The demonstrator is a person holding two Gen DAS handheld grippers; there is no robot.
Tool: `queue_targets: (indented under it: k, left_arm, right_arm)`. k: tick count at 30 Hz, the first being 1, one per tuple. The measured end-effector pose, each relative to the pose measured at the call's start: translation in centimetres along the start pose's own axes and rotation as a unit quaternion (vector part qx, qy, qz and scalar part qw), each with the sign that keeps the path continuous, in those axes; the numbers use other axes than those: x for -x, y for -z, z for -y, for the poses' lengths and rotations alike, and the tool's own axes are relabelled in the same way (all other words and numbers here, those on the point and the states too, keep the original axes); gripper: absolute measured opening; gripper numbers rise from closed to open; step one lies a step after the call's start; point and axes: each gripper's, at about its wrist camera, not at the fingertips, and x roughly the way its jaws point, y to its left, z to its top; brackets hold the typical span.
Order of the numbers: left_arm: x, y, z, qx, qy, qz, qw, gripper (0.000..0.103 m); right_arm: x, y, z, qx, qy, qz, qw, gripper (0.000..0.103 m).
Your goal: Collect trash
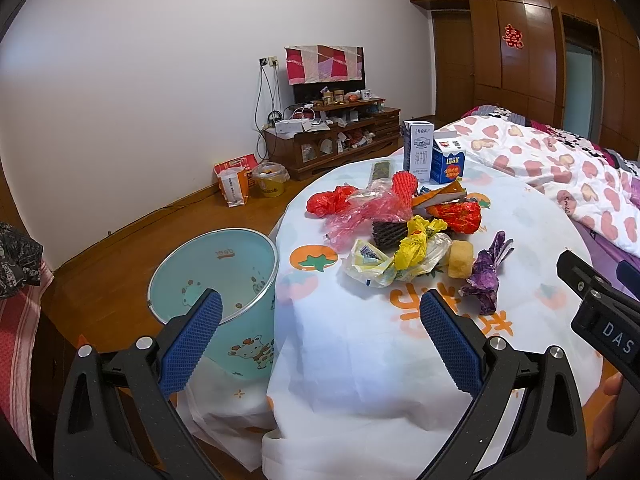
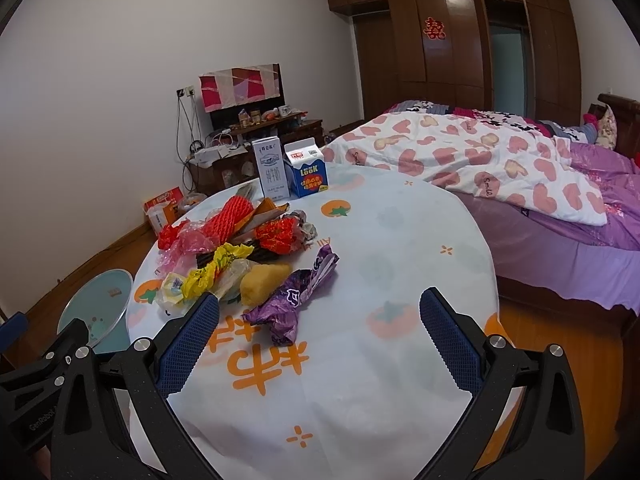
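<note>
A heap of trash lies on a round table (image 1: 360, 352) with a white fruit-print cloth: a purple wrapper (image 1: 486, 276) (image 2: 296, 296), a yellow wrapper (image 1: 416, 246) (image 2: 212, 270), a yellow sponge (image 1: 460, 264) (image 2: 262, 282), red bags (image 1: 332, 202) and a red-gold wrapper (image 1: 458, 216). A light-blue bin (image 1: 218, 276) (image 2: 96, 308) stands on the floor left of the table. My left gripper (image 1: 320, 312) is open and empty, above the table's near-left edge. My right gripper (image 2: 320, 308) is open and empty, just short of the purple wrapper.
Two milk cartons (image 1: 418, 146) (image 1: 448, 162) stand at the table's far edge. A bed with a heart-print quilt (image 2: 480, 160) is on the right. A TV stand (image 1: 332, 136) and bags (image 1: 236, 180) are by the far wall.
</note>
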Motion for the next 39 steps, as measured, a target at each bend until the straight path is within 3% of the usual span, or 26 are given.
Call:
queue_targets:
  k: [39]
  left_arm:
    - [0.0, 0.01, -0.1, -0.002, -0.001, -0.003, 1.0, 0.097]
  right_arm:
    - [-0.76, 0.37, -0.36, -0.002, -0.005, -0.004, 1.0, 0.099]
